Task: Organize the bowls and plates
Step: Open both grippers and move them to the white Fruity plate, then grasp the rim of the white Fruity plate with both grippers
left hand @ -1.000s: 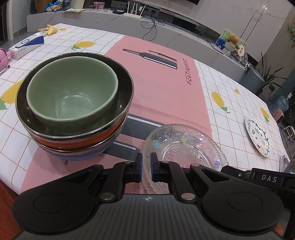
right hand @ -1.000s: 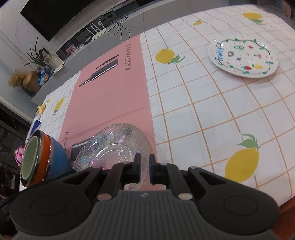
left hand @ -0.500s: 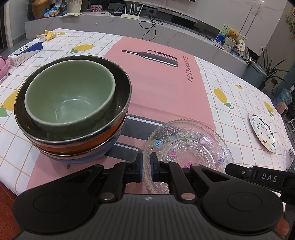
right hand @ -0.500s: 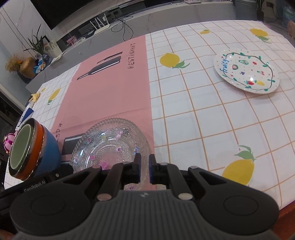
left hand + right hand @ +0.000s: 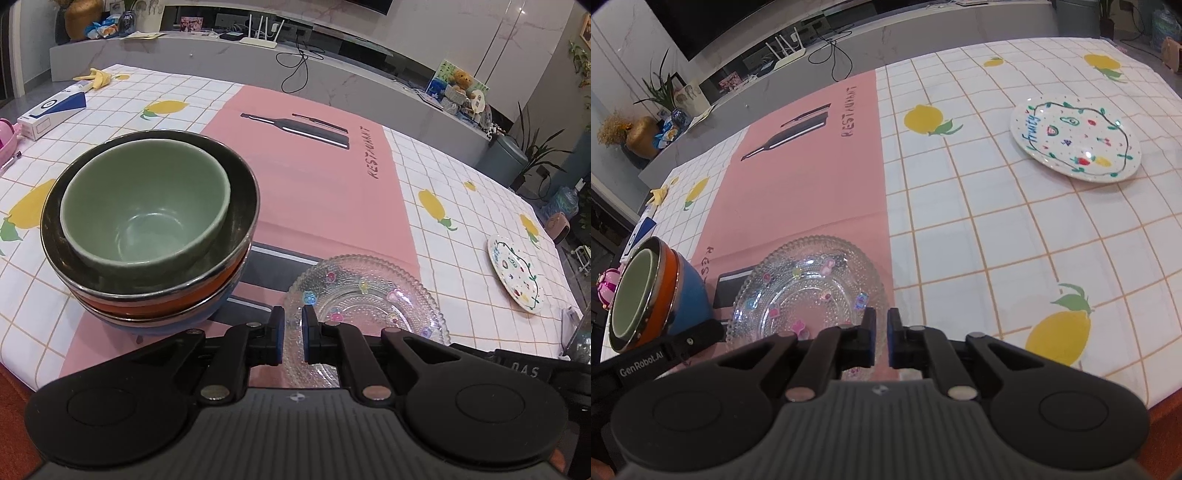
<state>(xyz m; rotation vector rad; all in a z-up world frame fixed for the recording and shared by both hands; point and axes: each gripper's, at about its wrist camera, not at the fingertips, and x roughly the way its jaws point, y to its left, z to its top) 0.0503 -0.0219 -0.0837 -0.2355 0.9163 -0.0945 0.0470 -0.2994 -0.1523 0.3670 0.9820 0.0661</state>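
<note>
A green bowl (image 5: 147,210) sits nested in an orange bowl (image 5: 162,295) on a blue bowl (image 5: 221,306), stacked at the table's near left; the stack also shows in the right wrist view (image 5: 653,291). A clear glass plate (image 5: 365,295) with small flower marks lies to its right, also in the right wrist view (image 5: 809,288). A white painted plate (image 5: 1075,144) lies far right, also in the left wrist view (image 5: 515,278). My left gripper (image 5: 293,325) is shut and empty above the glass plate's near rim. My right gripper (image 5: 881,326) is shut and empty at that plate's near right rim.
The table (image 5: 997,236) wears a white lemon-print cloth with a pink runner (image 5: 314,184). A white and blue box (image 5: 51,110), a banana peel (image 5: 94,77) and a pink object (image 5: 5,136) lie at the far left. The near table edge (image 5: 1167,402) is close.
Both grippers have pulled back and up a little from the table, so bowls and plates look farther off. Nothing on the table has moved. Both grippers stay shut.
</note>
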